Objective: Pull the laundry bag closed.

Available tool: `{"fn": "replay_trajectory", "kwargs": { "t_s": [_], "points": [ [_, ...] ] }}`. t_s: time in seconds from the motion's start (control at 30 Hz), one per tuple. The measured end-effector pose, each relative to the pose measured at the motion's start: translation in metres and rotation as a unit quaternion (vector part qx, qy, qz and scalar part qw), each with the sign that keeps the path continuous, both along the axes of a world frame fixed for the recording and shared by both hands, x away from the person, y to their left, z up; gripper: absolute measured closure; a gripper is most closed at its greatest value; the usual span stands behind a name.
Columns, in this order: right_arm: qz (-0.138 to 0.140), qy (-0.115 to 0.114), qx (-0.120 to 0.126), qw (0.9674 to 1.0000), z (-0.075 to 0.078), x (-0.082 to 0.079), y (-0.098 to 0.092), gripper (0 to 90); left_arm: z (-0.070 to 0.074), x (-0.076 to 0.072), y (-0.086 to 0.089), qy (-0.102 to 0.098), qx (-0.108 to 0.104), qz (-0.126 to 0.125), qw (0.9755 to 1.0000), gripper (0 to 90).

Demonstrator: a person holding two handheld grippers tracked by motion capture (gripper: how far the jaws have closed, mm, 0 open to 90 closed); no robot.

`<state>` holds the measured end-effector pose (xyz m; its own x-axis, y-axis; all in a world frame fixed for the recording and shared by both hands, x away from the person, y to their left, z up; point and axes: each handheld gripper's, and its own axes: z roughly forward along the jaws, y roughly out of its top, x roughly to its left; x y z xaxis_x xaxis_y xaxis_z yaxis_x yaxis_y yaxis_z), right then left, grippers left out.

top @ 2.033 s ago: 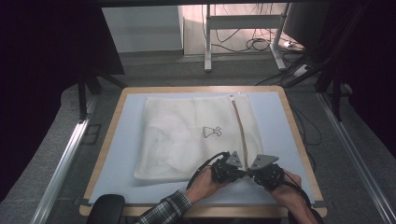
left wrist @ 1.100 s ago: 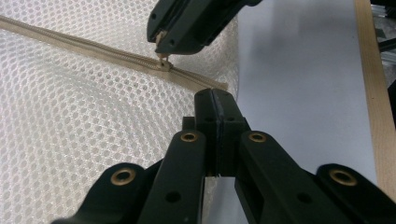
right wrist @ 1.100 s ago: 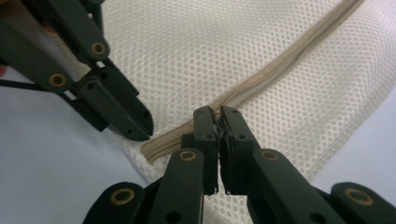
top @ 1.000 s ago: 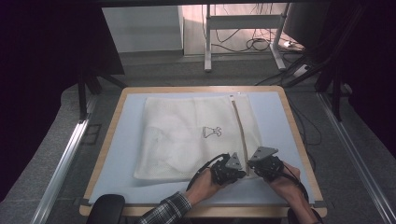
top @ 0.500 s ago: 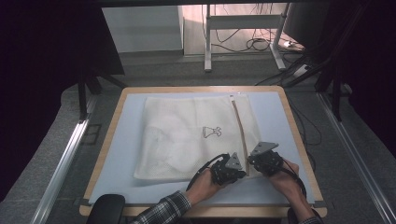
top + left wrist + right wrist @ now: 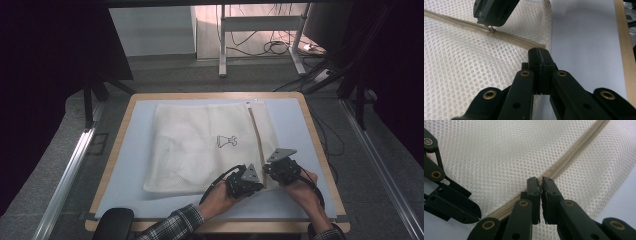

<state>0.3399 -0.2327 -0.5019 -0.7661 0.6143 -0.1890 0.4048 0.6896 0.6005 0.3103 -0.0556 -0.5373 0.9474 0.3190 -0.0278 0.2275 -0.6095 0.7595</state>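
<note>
- We see a white mesh bag (image 6: pixel 200 145) lying flat on the pale blue mat of a wood-rimmed table (image 6: pixel 116 150); it covers the middle of the mat, its near right corner at about 5 o'clock from the mat's centre.
- A beige zipper (image 6: pixel 256 132) runs along the bag's right side, from the far edge at 12 o'clock down to the near corner. A small black printed figure (image 6: pixel 226 141) sits just left of it.
- In the high view, the left gripper (image 6: pixel 243 181) rests at the bag's near right corner, held by a hand in a plaid sleeve (image 6: pixel 175 225). The right gripper (image 6: pixel 281 167) lies just beside it, at about 2 o'clock from the left one.
- In the left gripper view, the left gripper (image 6: pixel 539 53) has its jaws pressed together, the tips meeting at the end of the zipper (image 6: pixel 511 37) at the edge of the mesh bag (image 6: pixel 461 65). We cannot tell whether fabric is pinched between them.
- In the same view the right gripper (image 6: pixel 489 25) stands at 11 o'clock, its tip on the zipper pull (image 6: pixel 491 29).
- In the right gripper view, the right gripper (image 6: pixel 539 180) has its jaws nearly together on the zipper (image 6: pixel 574 152), with a small pale piece, seemingly the pull, nipped between the tips. The left gripper (image 6: pixel 451 202) shows at 9 o'clock.
</note>
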Motion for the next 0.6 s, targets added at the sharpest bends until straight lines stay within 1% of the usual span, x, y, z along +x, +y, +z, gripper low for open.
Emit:
{"fn": "replay_trajectory", "kwargs": {
  "t_s": [0.1,0.23,0.3,0.43,0.53,0.6],
  "points": [
    [0.004,-0.001,-0.004,1.0000,0.0000,-0.0006,-0.0002,85.1,0.0000,0.0000,0.0001,0.001,0.000,0.000,1.0000,90.0],
    [0.006,0.010,-0.001,0.9999,-0.0005,0.0002,-0.0029,84.8,0.0000,0.0003,0.0002,0.001,0.000,0.000,1.0000,90.0],
    [0.006,0.011,-0.002,0.9999,-0.0011,0.0003,-0.0039,84.7,0.0000,0.0007,0.0003,0.003,-0.001,0.000,1.0000,90.0],
    [0.012,0.009,-0.006,0.9999,-0.0018,-0.0004,-0.0022,85.4,0.0000,0.0011,0.0005,0.005,-0.001,-0.001,1.0000,90.0],
    [0.014,0.008,-0.015,0.9998,-0.0032,-0.0011,0.0006,85.5,0.0000,0.0013,0.0005,0.006,-0.001,-0.001,1.0000,90.0],
    [0.016,0.007,-0.015,0.9997,-0.0036,-0.0009,0.0010,85.5,0.0000,0.0012,0.0005,0.005,-0.001,-0.001,1.0000,90.0]
  ]
}}
